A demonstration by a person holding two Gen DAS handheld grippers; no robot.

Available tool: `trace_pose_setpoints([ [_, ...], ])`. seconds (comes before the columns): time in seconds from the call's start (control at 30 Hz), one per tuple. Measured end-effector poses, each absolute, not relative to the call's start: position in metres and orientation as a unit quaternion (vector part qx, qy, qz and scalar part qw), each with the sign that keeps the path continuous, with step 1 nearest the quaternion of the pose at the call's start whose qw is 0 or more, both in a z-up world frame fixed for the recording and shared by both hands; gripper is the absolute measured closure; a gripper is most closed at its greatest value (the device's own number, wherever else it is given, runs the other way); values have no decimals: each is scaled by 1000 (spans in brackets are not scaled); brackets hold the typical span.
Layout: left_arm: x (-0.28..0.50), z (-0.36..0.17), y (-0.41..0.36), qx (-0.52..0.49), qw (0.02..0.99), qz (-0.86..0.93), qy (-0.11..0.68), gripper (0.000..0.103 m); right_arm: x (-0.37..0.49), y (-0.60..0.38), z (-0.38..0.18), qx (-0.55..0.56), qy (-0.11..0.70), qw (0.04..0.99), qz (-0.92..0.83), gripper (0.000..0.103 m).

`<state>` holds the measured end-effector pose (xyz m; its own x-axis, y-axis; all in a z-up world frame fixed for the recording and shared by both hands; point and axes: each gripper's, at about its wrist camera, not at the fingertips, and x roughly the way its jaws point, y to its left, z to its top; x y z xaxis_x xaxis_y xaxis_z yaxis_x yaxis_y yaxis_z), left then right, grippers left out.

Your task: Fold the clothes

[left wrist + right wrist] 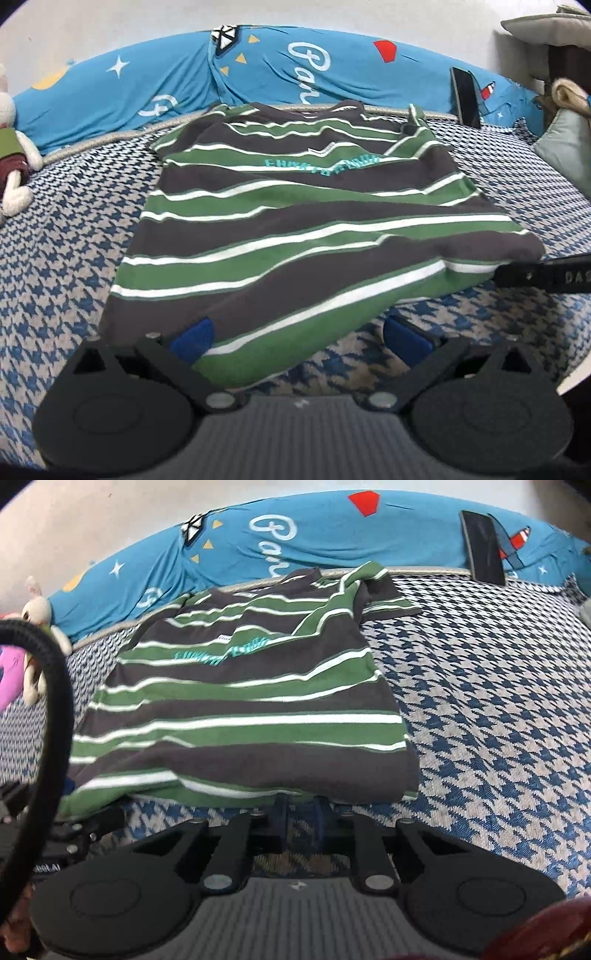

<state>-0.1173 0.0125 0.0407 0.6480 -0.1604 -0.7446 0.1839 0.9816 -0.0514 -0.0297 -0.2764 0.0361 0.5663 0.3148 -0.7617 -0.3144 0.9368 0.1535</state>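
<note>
A shirt striped in green, dark grey and white (295,229) lies flat on the bed, collar towards the far side. My left gripper (301,339) is open at the near hem. The hem's left part lies over its left blue pad (195,338), and the right pad (404,338) rests on bare bedspread. My right gripper (301,806) has its fingers drawn close together at the hem's right part (295,794), which covers the fingertips. In the left wrist view the right gripper (517,275) touches the shirt's raised right corner.
A blue-and-white houndstooth bedspread (498,720) covers the bed. A long blue printed bolster (295,74) runs along the far edge, with a dark tablet (484,550) leaning on it. A plush rabbit (11,147) sits far left and grey cushions (565,147) far right. A black cable (55,709) loops at left.
</note>
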Motion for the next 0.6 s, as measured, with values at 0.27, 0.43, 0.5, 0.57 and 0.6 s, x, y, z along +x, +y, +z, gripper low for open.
trace_pose_setpoints([
  [0.27,-111,45,24,-10,919,-73,388,9,-19,-270,44,25,408,897,169,88],
  [0.43,-100,43,31,-34,920,-57,387,9,-7,-261,42,45,405,898,169,88],
  [0.5,-95,41,33,-45,919,-50,389,9,-1,-257,41,53,407,896,168,88],
  [0.57,-91,40,35,-51,919,-44,389,8,4,-253,39,56,409,896,166,88],
  [0.6,-89,40,35,-53,919,-42,389,8,6,-251,38,57,409,896,164,88],
])
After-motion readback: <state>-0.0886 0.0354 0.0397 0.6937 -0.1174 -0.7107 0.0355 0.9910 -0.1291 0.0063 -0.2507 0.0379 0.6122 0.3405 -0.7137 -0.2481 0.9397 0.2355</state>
